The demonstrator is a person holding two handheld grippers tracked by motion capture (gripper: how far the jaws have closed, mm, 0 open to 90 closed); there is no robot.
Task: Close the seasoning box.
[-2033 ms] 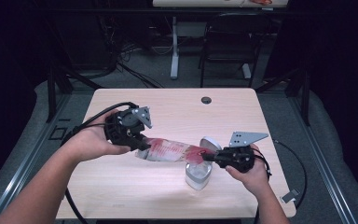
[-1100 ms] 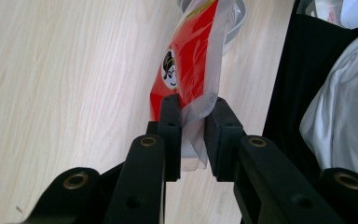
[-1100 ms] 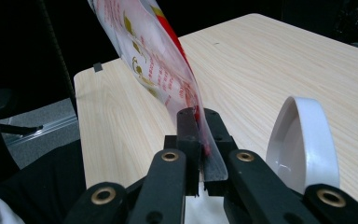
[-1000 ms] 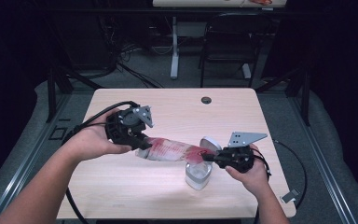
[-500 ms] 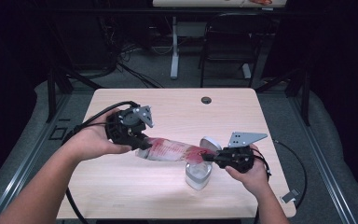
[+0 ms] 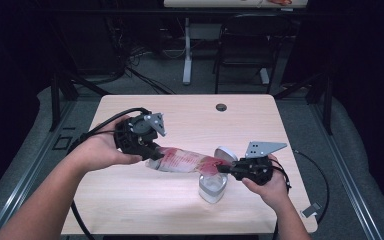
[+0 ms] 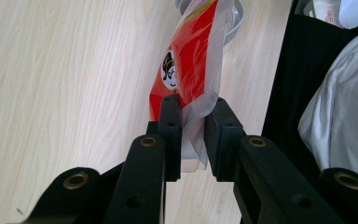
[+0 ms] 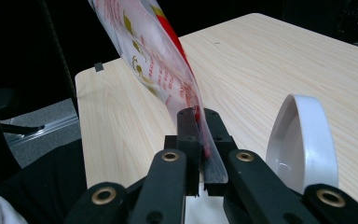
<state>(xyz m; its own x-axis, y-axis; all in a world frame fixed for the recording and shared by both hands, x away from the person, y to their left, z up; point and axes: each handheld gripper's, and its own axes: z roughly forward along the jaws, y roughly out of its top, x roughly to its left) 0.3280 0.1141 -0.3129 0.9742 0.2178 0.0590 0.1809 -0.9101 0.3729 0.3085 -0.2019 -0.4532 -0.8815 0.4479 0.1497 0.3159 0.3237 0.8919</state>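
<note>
A red and clear plastic bag (image 6: 182,161) hangs stretched between my two grippers, low over the table. My left gripper (image 6: 150,152) is shut on the bag's left end; in the left gripper view its jaws (image 7: 193,135) pinch the clear edge of the bag (image 7: 191,51). On the other side, my right gripper (image 6: 226,169) is shut on the right end, and in the right gripper view the pads (image 8: 200,140) clamp the bag's (image 8: 154,56) thin edge. A clear container (image 6: 212,187) stands right under that end. A white lid (image 6: 226,152) sits just behind it.
The wooden table (image 6: 190,117) has a small dark round hole (image 6: 221,107) near its far edge. Cables trail from both grippers off the table's sides. The white lid (image 8: 303,140) rises close beside my right jaws. Dark floor and furniture legs lie beyond.
</note>
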